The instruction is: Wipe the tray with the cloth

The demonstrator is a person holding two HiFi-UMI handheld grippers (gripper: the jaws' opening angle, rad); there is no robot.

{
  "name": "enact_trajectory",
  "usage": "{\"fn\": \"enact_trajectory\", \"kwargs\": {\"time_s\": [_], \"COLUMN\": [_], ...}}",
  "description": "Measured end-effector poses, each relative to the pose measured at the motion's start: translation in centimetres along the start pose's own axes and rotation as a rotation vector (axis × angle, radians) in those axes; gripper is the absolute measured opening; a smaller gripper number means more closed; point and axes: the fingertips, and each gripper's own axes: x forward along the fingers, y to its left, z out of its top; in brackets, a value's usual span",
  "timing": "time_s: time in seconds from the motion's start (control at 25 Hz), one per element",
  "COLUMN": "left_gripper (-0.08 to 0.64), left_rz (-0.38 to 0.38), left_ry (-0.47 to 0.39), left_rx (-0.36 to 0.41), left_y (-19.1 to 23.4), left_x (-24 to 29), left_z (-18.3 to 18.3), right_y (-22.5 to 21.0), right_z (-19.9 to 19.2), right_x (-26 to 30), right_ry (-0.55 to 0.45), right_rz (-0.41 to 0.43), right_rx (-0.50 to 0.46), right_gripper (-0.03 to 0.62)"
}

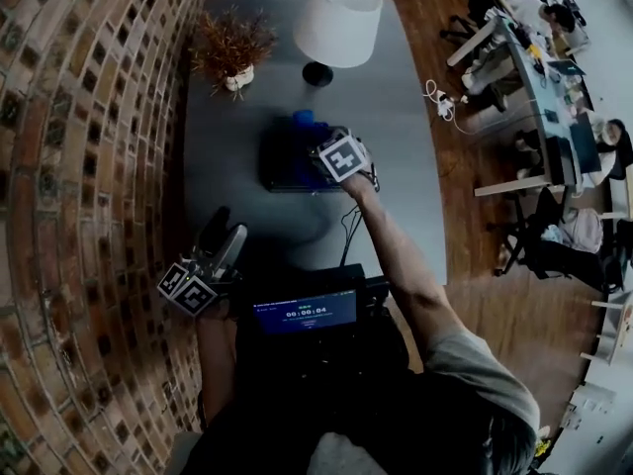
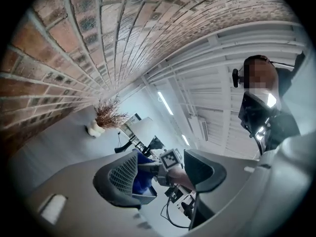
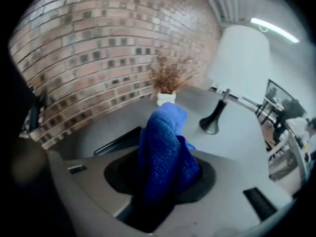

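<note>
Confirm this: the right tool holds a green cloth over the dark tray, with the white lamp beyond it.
Wrong colour: the cloth is blue, not green, as the right gripper view shows. The right tool does hold it over the dark tray, with the white lamp beyond.

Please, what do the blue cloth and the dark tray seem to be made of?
Blue cloth: soft woven or knitted fabric, probably microfibre; a fine grid texture shows and it folds limply. Tray: dark, matte and rigid, perhaps plastic; a straight raised rim shows, but the material stays uncertain.
</note>
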Motion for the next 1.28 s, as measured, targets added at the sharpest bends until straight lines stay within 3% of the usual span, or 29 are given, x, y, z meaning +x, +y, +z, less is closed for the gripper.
{"fn": "enact_trajectory", "kwargs": {"time_s": [0.08,0.2,0.32,0.44,0.52,0.6,0.72,0.8,0.92,1.16,1.2,1.28], "left_gripper": [0.281,0.281,0.281,0.281,0.281,0.281,0.281,0.281,0.281,0.281,0.281,0.281], "left_rz": [0.002,0.012,0.02,0.019,0.01,0.003,-0.013,-0.015,-0.005,-0.003,-0.007,-0.015], "left_ry": [0.005,0.009,0.015,0.028,0.037,0.042,0.047,0.051,0.052,0.061,0.066,0.074], "left_rx": [0.001,0.005,0.008,0.005,0.002,0.001,0.014,0.017,0.012,0.004,0.002,-0.002], "left_y": [-0.2,-0.4,-0.4,-0.4,-0.6,-0.9,-1.7,-2.0,-1.8,-1.2,-1.2,-1.3], "left_x": [-0.1,-0.3,-0.3,0.2,0.5,0.9,1.1,1.0,0.8,1.3,1.5,1.8], "left_z": [-0.2,-0.3,-0.1,-0.4,-0.7,-0.9,-0.9,-0.9,-1.0,-1.1,-1.2,-1.6], "right_y": [-2.1,0.0,4.5,10.3,12.2,9.8,1.4,-2.9,-1.7,8.6,8.6,5.0], "right_z": [0.8,-1.3,-2.7,-4.6,-5.8,-5.1,-3.0,-3.2,-4.8,-9.0,-9.2,-8.0], "right_x": [1.5,3.8,2.9,0.5,-0.9,-1.1,-0.8,-0.1,1.4,-2.5,-3.2,-4.1], "right_ry": [-0.015,0.057,0.06,0.08,0.103,0.074,0.013,0.03,0.051,0.194,0.199,0.15], "right_rz": [-0.021,0.055,0.113,0.221,0.271,0.199,-0.04,-0.124,0.005,0.228,0.223,0.112], "right_rx": [0.08,0.101,0.008,-0.136,-0.175,-0.149,-0.045,0.004,0.034,-0.143,-0.158,-0.139], "right_gripper": [0.155,0.156,0.155,0.144,0.144,0.144,0.147,0.149,0.15,0.146,0.146,0.146]}}
